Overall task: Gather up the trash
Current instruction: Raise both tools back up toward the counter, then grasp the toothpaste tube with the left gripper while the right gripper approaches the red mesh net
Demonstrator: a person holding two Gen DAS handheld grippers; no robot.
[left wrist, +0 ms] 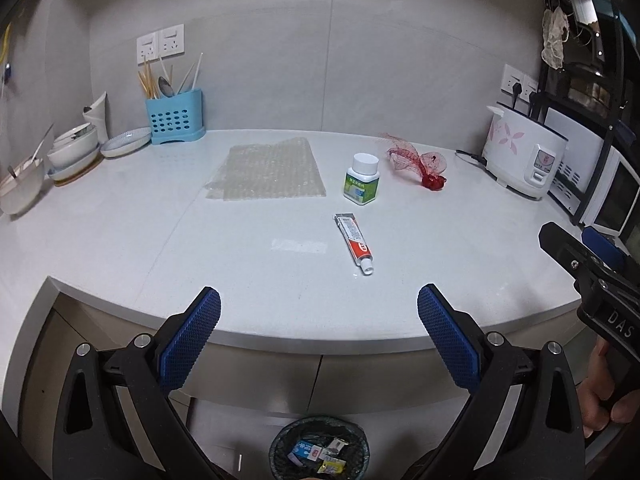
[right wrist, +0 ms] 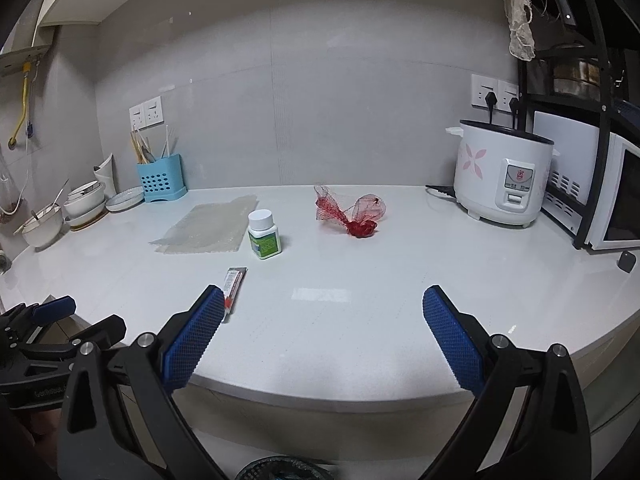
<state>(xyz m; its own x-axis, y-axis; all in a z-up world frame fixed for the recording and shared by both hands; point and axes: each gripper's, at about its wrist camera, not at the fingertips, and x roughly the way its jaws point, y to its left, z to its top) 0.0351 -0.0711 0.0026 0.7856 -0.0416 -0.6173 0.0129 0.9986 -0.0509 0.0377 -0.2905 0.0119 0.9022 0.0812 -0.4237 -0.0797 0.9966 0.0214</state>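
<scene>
Both grippers held wide open, empty, at the counter (left wrist: 120,240) edge.
From the left gripper (left wrist: 319,300): tube (left wrist: 354,243) at 12 o'clock, bottle (left wrist: 361,179) beyond, red net (left wrist: 416,162) at 1 o'clock; right gripper (right wrist: 324,300) alongside.

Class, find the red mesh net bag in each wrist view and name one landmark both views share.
Left wrist view: the red mesh net bag lies right of centre, right of the pill bottle.
Right wrist view: the red mesh net bag lies near centre, again right of the pill bottle.
Shared landmark: the white rice cooker to its right.
</scene>
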